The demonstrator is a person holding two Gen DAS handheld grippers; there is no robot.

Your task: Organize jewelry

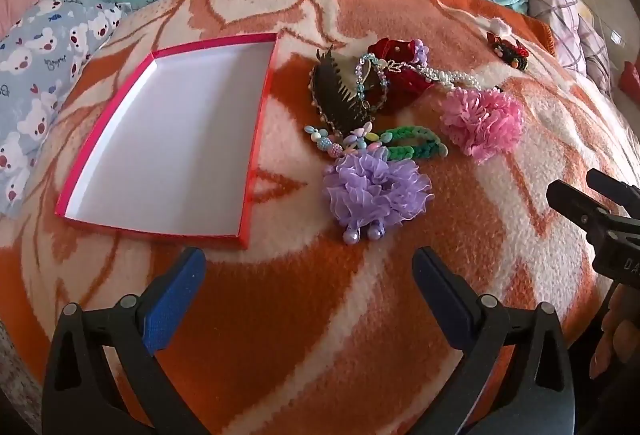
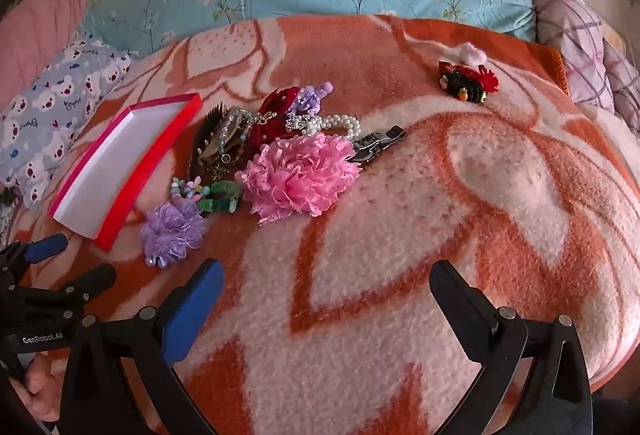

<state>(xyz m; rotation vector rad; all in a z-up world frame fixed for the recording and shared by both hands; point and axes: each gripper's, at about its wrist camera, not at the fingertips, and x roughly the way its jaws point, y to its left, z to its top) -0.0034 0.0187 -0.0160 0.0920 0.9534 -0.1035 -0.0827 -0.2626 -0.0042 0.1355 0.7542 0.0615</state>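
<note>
"GenRobot.AI" stands in white letters on the black plastic body of the left gripper (image 2: 60, 267); other lettering is unreadable.

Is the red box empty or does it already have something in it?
Empty. The red box shows only its bare white floor in both views; the hair flowers, beads and clips all lie beside it on the blanket.

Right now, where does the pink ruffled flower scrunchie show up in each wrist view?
Left wrist view: the pink ruffled flower scrunchie lies right of centre, at the right end of the accessory pile.
Right wrist view: the same scrunchie lies near the centre, left of the middle line.
Shared landmark: the red-rimmed box, lying left of the pile in both views.
</note>
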